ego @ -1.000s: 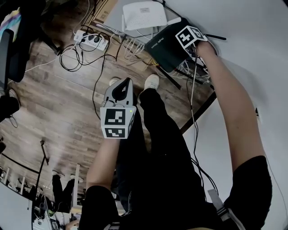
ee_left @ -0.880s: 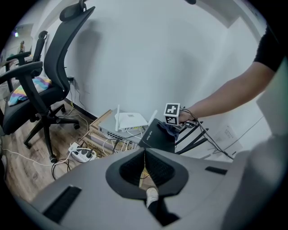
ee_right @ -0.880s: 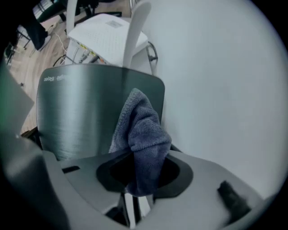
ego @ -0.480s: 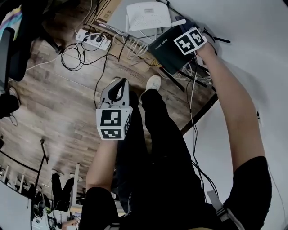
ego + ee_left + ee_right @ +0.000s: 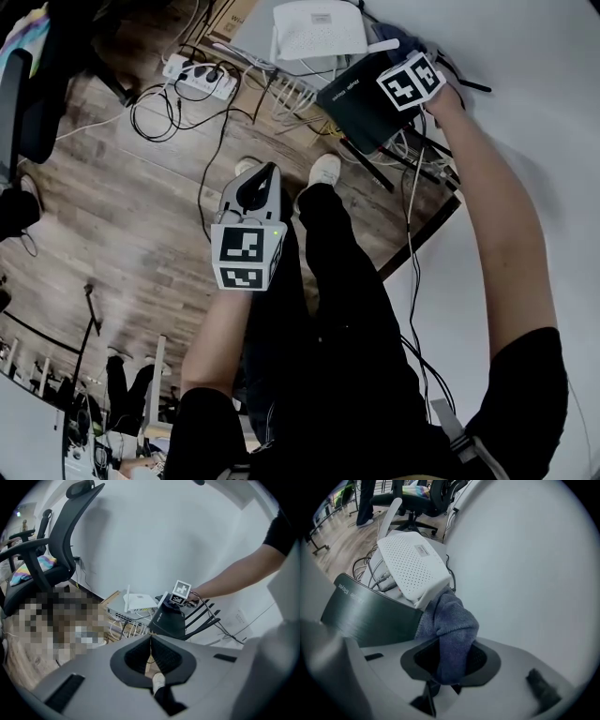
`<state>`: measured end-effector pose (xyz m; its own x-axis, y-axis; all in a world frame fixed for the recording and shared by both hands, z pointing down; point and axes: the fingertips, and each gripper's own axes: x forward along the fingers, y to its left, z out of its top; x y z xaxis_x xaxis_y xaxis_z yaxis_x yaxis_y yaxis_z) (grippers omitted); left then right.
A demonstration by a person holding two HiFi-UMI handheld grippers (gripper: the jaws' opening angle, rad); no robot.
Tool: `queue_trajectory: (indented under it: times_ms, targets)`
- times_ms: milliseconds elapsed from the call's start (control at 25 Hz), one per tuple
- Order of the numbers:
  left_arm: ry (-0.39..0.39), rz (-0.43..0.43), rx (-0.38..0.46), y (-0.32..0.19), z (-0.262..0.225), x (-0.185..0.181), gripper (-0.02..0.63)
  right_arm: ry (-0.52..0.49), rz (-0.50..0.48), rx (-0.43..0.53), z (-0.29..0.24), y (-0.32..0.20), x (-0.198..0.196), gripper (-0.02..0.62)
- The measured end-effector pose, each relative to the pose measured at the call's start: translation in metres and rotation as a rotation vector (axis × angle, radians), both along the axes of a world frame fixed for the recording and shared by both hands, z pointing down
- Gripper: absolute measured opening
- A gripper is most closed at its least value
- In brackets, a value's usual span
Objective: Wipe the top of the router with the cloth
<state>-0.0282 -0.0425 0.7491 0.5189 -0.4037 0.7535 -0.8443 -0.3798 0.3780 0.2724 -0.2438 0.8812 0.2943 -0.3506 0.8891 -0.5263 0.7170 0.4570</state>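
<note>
A white router (image 5: 412,566) with a dotted top lies flat by the wall, also in the head view (image 5: 319,28) and the left gripper view (image 5: 140,603). Beside it stands a black router (image 5: 370,616) with antennas (image 5: 366,94). My right gripper (image 5: 451,658) is shut on a grey-blue cloth (image 5: 452,620), which bunches against the white router's near corner and the black router's edge. In the head view its marker cube (image 5: 412,80) sits over the black router. My left gripper (image 5: 248,234) hangs above the floor, well short of the routers, its jaws shut (image 5: 151,637) on nothing.
A white power strip (image 5: 197,80) and tangled cables (image 5: 159,117) lie on the wooden floor. A grey switch (image 5: 117,615) sits under the white router. An office chair (image 5: 56,541) stands at the left. The person's shoes (image 5: 323,171) are just before the routers.
The right gripper with the cloth has edged slightly right and stays at the routers. The left gripper hangs in about the same place.
</note>
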Motion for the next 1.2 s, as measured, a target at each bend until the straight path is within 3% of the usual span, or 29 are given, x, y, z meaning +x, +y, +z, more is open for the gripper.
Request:
queue_trajectory:
  times_ms: [440,760,880,1200]
  targets:
    - [0.012,0.039,0.019,-0.001,-0.006,0.008,0.014,0.056,-0.014,-0.058,0.0,0.035,-0.004,0.107]
    - [0.014,0.042,0.016,0.005,-0.003,0.002,0.014,0.092,-0.18,-0.141,-0.003,0.065,-0.042,0.104]
    - [0.016,0.044,0.017,0.005,-0.003,0.001,0.015,0.033,-0.215,-0.185,-0.005,0.08,-0.062,0.104]
    - [0.007,0.045,0.019,0.005,-0.006,-0.003,0.014,-0.234,-0.33,-0.4,-0.012,0.137,-0.138,0.105]
